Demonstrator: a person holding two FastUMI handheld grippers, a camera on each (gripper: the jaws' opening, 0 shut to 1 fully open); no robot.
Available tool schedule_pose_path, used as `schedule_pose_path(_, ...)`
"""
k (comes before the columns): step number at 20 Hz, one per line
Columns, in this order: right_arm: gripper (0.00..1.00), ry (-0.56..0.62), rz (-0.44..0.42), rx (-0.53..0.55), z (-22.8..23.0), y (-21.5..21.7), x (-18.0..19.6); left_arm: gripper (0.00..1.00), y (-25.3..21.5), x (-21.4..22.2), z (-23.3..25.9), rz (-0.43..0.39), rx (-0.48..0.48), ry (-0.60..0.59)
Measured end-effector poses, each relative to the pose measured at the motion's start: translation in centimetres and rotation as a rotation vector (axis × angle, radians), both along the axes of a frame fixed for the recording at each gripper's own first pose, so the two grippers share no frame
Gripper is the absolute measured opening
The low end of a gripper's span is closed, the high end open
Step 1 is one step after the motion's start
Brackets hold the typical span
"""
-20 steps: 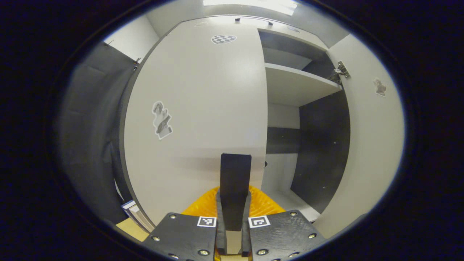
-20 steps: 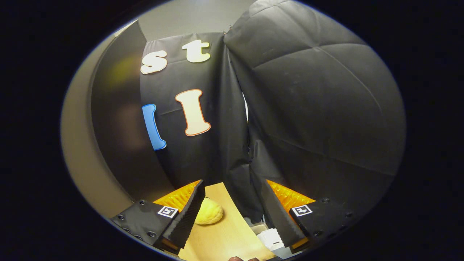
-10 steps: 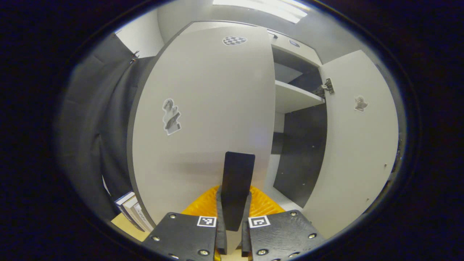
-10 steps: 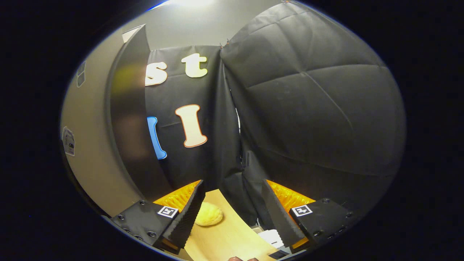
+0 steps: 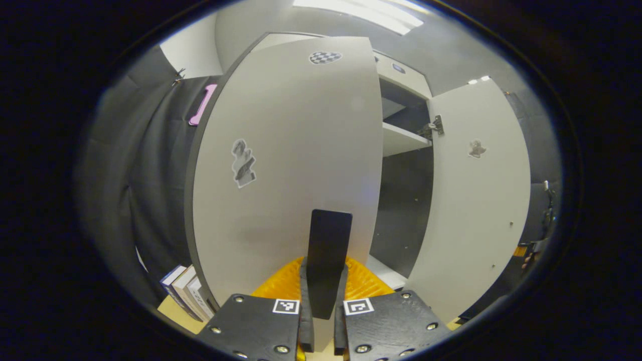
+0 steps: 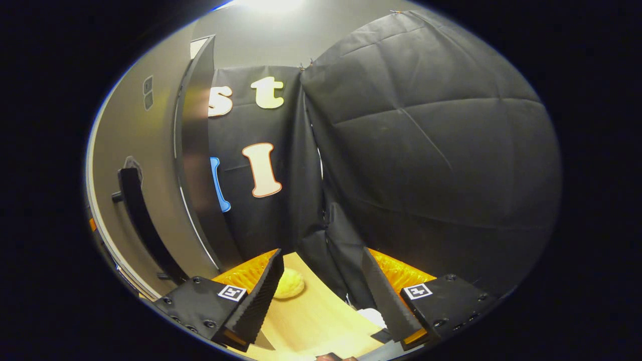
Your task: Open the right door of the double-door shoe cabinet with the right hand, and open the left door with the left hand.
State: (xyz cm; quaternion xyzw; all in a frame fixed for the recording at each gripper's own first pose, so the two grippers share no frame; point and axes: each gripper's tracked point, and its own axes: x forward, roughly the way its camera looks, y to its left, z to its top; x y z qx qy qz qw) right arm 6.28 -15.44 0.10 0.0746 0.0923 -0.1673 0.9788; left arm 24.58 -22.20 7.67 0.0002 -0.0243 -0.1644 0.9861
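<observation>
Gripping the dark vertical handle (image 5: 328,260) of the left door (image 5: 286,165), the left gripper (image 5: 324,321) has its fingers (image 5: 306,306) pressed against both sides of the bar. That door of the shoe cabinet (image 5: 401,100) stands swung part way out, its pale face bearing a checkered sticker (image 5: 325,57) near the top and a grey sticker (image 5: 244,163) lower on the left. To its right the cabinet interior shows a pale shelf (image 5: 404,140) above dark inner walls. Farther right the right door (image 5: 476,200) stands wide open, hung on a metal hinge (image 5: 434,126), with a small sticker on its inner face. A few books (image 5: 185,296) stand at the lower left on the wooden desk (image 5: 173,311).

In the right gripper view the right gripper (image 6: 321,296) has its fingers spread apart and holds nothing. The right door appears at the left with its dark bar handle (image 6: 143,225). A yellow rounded object (image 6: 290,283) lies on the desk between the fingers, farther off.
</observation>
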Motion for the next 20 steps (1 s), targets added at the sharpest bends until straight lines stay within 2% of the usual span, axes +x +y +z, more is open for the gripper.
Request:
schedule_pose_path(1,0.92,-0.005,-0.007,0.008,0.1,0.1,-0.7,0.18,0.1,-0.2,0.0,-0.008,0.001,-0.001)
schedule_pose_path(2,0.98,-0.009,-0.014,0.014,0.0,0.3,-1.2,0.17,0.2,-0.4,-0.1,-0.013,0.001,-0.002)
schedule_pose_path(7,0.98,-0.015,-0.039,0.02,-0.1,1.1,-3.6,0.18,1.2,-1.3,0.2,-0.033,-0.007,-0.006)
schedule_pose_path(12,0.98,-0.001,-0.025,0.064,-1.3,3.1,-4.7,0.17,2.4,-2.4,0.2,-0.037,-0.005,-0.014)
schedule_pose_path(13,0.92,0.008,-0.02,0.065,-1.7,3.4,-4.8,0.17,2.6,-2.7,0.3,-0.038,-0.002,-0.014)
schedule_pose_path(20,0.92,0.026,0.003,0.065,-2.3,4.9,-6.1,0.17,4.9,-4.3,0.6,-0.017,-0.007,-0.025)
